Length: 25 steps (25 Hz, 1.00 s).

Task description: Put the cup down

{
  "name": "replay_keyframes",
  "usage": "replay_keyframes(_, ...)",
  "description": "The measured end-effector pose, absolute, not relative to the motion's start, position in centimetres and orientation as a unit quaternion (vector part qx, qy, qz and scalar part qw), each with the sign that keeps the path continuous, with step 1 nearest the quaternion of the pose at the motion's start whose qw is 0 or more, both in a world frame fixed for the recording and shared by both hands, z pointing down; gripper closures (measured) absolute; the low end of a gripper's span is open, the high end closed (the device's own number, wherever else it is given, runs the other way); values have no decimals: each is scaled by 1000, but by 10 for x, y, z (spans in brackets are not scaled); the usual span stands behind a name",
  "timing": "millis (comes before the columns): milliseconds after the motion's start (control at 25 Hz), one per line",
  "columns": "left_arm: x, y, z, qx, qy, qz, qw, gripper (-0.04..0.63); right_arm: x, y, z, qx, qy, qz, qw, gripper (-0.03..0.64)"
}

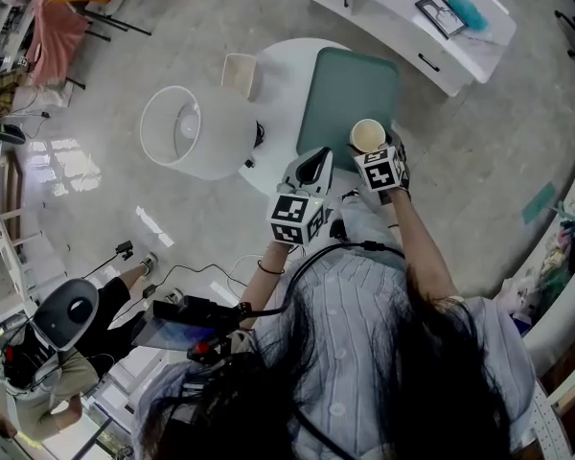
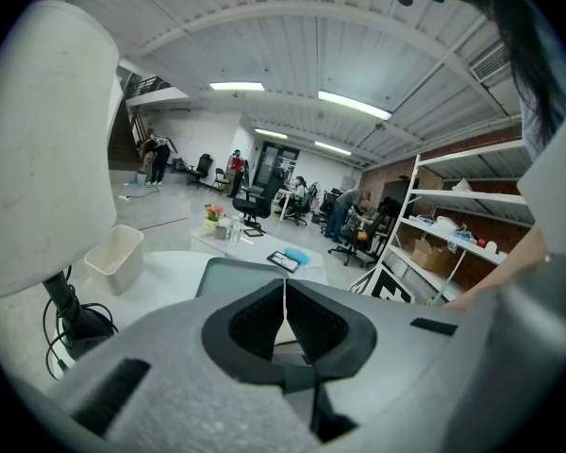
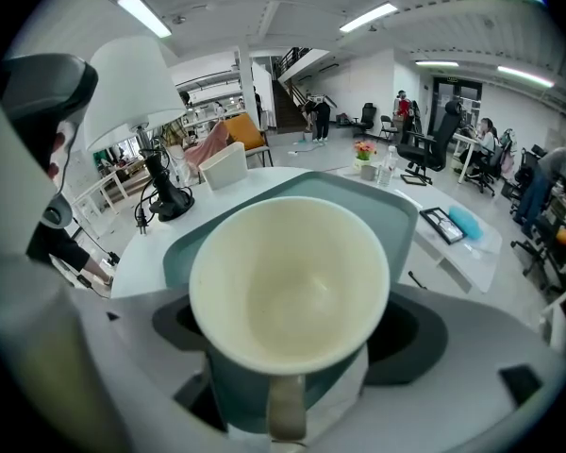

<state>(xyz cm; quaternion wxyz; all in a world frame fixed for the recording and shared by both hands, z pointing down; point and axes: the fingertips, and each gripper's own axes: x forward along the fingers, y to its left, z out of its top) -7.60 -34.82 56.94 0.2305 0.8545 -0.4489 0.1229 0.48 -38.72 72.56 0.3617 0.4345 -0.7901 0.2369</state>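
The right gripper [image 1: 383,161] pinches the round cream cup [image 3: 288,291] by the flat green tray's [image 1: 350,89] edge, so it may tip on the rim; the left gripper [image 2: 285,314] is closed with nothing in it.

Base and lower wall of cream ceramic cup [image 3: 288,286] hidden behind its own rim. Near edge of teal rectangular tray [image 1: 350,94] covered by black-and-white marker cube [image 1: 381,169]. Left edge cuts off white conical lampshade [image 2: 38,149].

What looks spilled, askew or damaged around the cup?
Nothing stands out. The cup sits upright and empty in the right tool over the green tray; the left tool is shut and holds nothing.
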Motion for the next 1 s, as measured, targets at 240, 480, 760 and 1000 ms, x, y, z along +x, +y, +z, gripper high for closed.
replay_keyframes(240,-79,-345,567,855,-449,125,227,577,5,-390,724,446,-784,234,363,213)
replay_keyframes(480,-83,-340,566,855,-452,124,223,577,4,-392,711,462,-785,233,341,213)
replay_keyframes(760,-84,-337,562,856,-453,118,217,577,11,-393,686,489,-787,228,300,213)
replay_keyframes(1000,-86,-330,557,858,-455,113,211,577,17,-387,653,502,-795,223,257,215)
